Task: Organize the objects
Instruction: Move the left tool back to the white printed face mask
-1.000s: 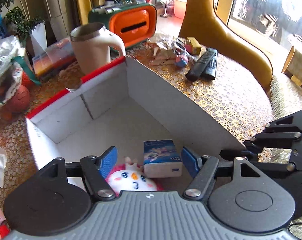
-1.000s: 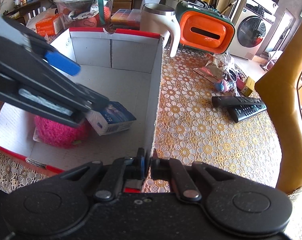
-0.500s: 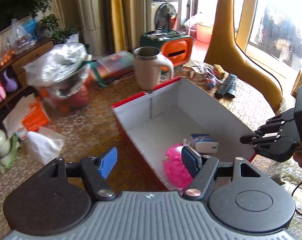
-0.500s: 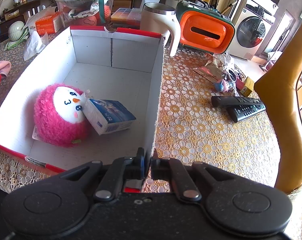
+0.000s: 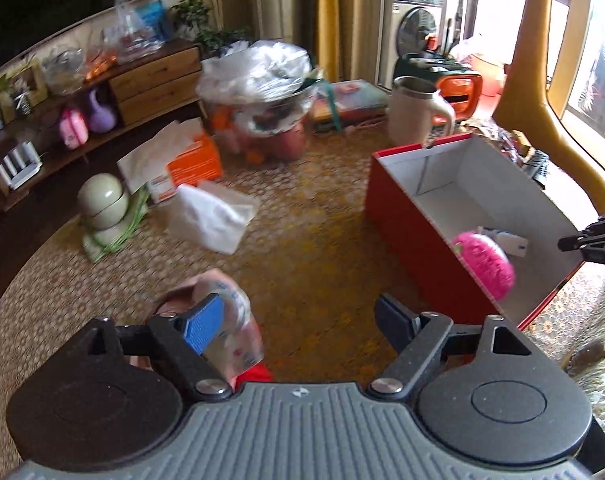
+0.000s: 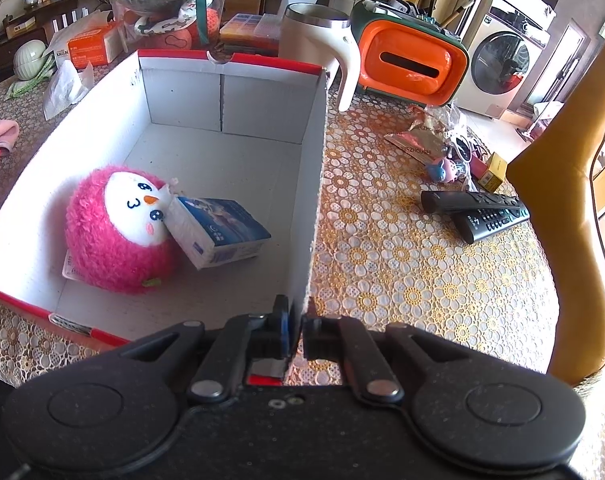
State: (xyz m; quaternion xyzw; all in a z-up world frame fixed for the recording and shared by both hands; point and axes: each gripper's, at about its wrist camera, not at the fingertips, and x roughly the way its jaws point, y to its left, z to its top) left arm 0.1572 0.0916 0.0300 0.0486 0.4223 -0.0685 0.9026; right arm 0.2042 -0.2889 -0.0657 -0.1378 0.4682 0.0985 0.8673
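Note:
A red cardboard box (image 6: 314,184) with white inside stands on the lace-covered table; it also shows in the left wrist view (image 5: 402,216). Inside lie a pink plush penguin (image 6: 122,228) and a small blue-and-white tissue pack (image 6: 218,232) leaning on it. My right gripper (image 6: 296,332) is shut on the box's near right wall. My left gripper (image 5: 298,320) is open and empty, left of the box, over a clear printed packet (image 5: 238,336) and something pink and red beneath it.
On the table lie a white tissue bag (image 5: 214,216), an orange box (image 5: 190,160), a round green holder (image 5: 102,204), a cream mug (image 6: 314,44), an orange-green radio (image 6: 406,64), two remotes (image 6: 478,208) and small toys (image 6: 446,168). A yellow chair (image 6: 574,200) stands at the right.
My left gripper has pulled out of the box and swung left over the table, still open. The plush and tissue pack stay in the box. The right gripper has not moved.

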